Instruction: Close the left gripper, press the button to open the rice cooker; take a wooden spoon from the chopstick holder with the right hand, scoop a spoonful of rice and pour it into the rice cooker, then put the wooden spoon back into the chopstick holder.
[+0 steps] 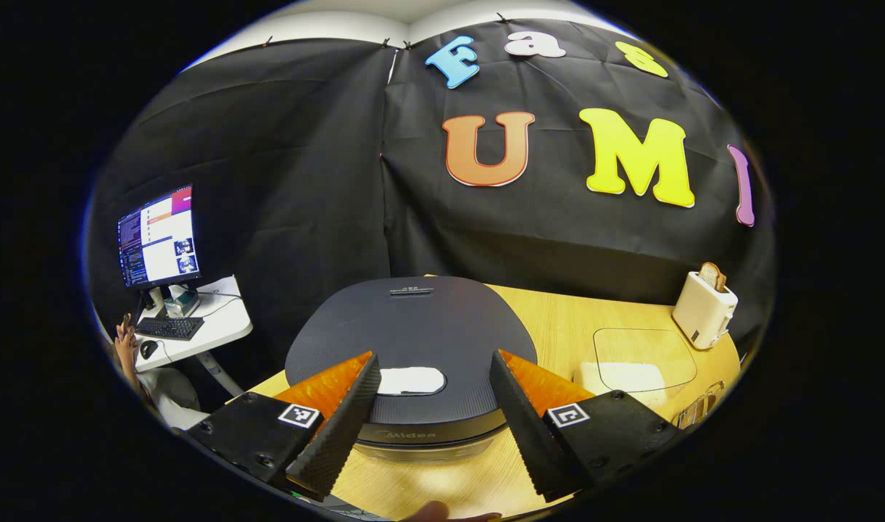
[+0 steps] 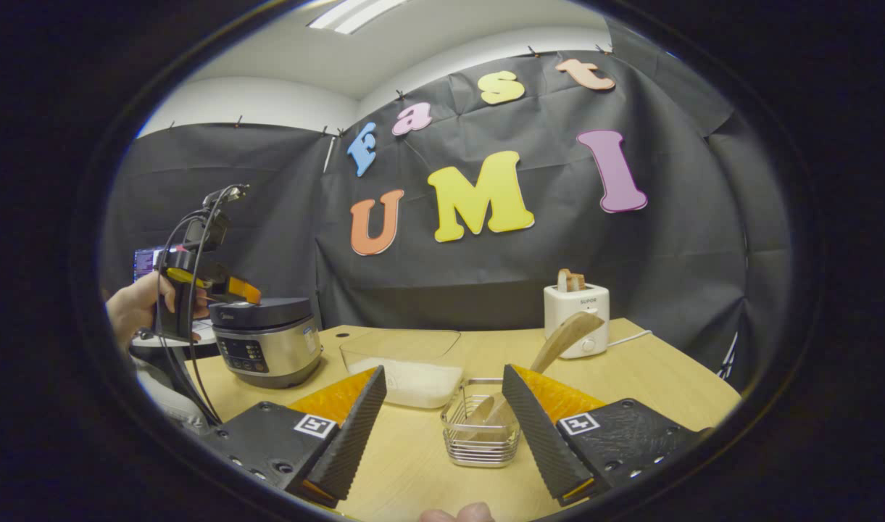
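Note:
The dark-lidded rice cooker (image 1: pixel 413 341) sits with its lid down right below my left gripper (image 1: pixel 435 373), whose fingers stand open on either side of the pale lid button (image 1: pixel 411 380). In the right gripper view the cooker (image 2: pixel 268 339) stands at the table's left, with the left gripper (image 2: pixel 225 290) held above it by a hand. My right gripper (image 2: pixel 442 402) is open, just short of the wire chopstick holder (image 2: pixel 480 429). A wooden spoon (image 2: pixel 562 337) leans out of the holder. A clear container of rice (image 2: pixel 406 373) lies between cooker and holder, also seen as the rice container (image 1: pixel 634 362).
A white toaster (image 2: pixel 576 319) with bread stands at the back right of the wooden table (image 2: pixel 652 377); the toaster (image 1: pixel 703 308) shows in the left gripper view too. A side desk with a monitor (image 1: pixel 158 239) and keyboard stands to the left, with a person's hand (image 1: pixel 125 341) near it.

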The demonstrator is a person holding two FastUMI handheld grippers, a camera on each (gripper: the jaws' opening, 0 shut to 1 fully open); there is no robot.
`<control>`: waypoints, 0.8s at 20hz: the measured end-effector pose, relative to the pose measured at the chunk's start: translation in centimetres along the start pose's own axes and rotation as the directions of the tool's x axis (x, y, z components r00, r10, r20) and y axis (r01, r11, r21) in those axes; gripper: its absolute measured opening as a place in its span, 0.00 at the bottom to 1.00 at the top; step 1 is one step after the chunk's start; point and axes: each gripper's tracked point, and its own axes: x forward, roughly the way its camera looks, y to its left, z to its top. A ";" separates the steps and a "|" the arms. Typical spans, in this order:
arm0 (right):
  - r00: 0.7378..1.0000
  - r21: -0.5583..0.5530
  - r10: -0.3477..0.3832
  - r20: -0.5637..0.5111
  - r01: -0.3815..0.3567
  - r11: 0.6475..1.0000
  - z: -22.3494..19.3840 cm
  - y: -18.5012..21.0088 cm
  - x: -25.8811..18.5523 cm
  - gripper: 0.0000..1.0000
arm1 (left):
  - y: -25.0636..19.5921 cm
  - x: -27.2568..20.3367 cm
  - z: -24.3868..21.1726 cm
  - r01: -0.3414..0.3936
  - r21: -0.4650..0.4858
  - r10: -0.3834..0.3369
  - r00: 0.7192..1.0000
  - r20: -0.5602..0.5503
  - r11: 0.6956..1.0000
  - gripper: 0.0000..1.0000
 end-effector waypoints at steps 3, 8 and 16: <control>1.000 0.003 0.005 -0.005 -0.005 1.000 -0.2 0.1 0.1 0.95 | 0.0 -0.1 -0.5 0.019 -0.002 -0.019 1.000 -0.001 1.000 0.96; 1.000 0.014 0.012 -0.015 -0.012 1.000 -0.7 0.5 0.4 0.96 | 0.0 -0.1 -0.8 0.032 0.025 -0.033 0.999 0.030 0.999 0.95; 0.999 0.014 0.022 -0.026 -0.022 1.000 -1.2 1.4 0.7 0.95 | 0.2 -0.1 -1.0 0.070 0.011 -0.070 0.993 0.090 0.998 0.92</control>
